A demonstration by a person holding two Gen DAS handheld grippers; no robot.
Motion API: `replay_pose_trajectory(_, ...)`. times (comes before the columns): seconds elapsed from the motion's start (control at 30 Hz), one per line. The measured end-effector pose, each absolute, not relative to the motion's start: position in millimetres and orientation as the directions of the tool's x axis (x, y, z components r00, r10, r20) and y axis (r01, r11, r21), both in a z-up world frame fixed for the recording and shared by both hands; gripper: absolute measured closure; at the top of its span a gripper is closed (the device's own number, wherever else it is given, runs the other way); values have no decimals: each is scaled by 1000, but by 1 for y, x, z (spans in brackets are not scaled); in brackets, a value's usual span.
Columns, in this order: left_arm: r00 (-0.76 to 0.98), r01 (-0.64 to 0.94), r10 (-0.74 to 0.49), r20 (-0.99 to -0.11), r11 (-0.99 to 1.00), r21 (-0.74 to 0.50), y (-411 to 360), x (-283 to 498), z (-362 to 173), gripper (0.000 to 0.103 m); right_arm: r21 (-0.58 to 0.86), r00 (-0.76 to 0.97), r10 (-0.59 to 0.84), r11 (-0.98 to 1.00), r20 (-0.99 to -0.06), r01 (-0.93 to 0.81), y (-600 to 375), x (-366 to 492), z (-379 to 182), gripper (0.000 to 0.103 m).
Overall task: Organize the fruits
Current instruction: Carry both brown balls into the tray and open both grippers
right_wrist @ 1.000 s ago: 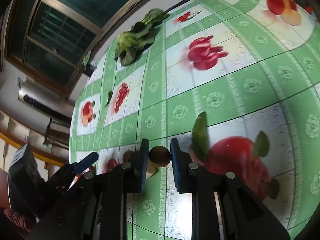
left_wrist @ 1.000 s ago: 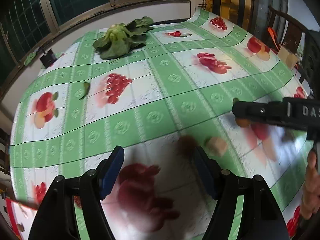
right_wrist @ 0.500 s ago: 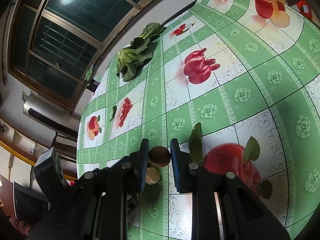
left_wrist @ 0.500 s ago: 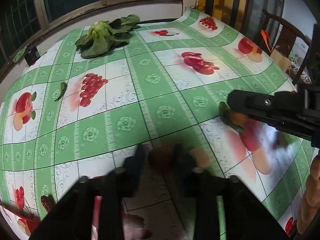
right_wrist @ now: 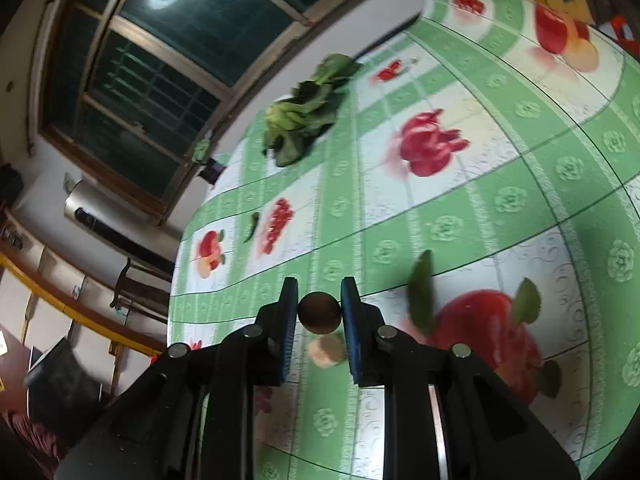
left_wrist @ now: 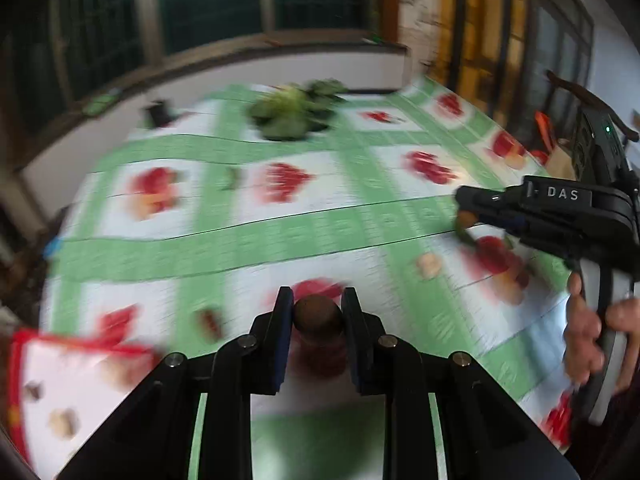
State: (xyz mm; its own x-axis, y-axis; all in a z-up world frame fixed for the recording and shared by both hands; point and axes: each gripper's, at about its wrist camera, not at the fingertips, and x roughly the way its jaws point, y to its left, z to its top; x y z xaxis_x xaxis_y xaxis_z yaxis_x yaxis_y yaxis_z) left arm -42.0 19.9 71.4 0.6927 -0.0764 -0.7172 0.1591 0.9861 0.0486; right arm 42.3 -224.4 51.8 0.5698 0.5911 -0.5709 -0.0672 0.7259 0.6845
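My left gripper is shut on a small round brown fruit, held above the fruit-print tablecloth; the view is motion-blurred. My right gripper is shut on another small round brown fruit above the tablecloth. It also shows in the left wrist view at the right, with an orange-brown fruit between its tips. A pale peeled fruit lies on the cloth just below the right gripper, and shows in the left wrist view.
A bunch of leafy greens lies at the far side of the table near the window. A loose green leaf lies right of the right gripper. A red-edged box with small fruits sits at the near left. A wooden chair stands at the right.
My left gripper closed on a brown fruit and has lifted it, swinging left. My right gripper keeps holding its fruit and has shifted slightly.
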Motion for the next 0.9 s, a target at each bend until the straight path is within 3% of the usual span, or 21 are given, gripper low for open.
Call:
replay_pose_trajectory(0.23,741,-60,93,-665,996,73,112,-113,90,80,731,506,721,643,-474,-231,-166,9,64,79)
replay_pose_trajectory(0.4,732,-157,176,-658,984,89,157,-143,84,80,780,336,844,523,-418,-345,-79,-26,64,79)
replay_pose_trajectory(0.67,687,-289,231,-688,957,32,218,-174,60,80,726,110,856,491,-505,-482,47,-77,49,79)
replay_pose_trajectory(0.9,699,-295,229,-678,955,19,231,-188,55,80,689,80,840,491,-537,-533,80,-95,48,79)
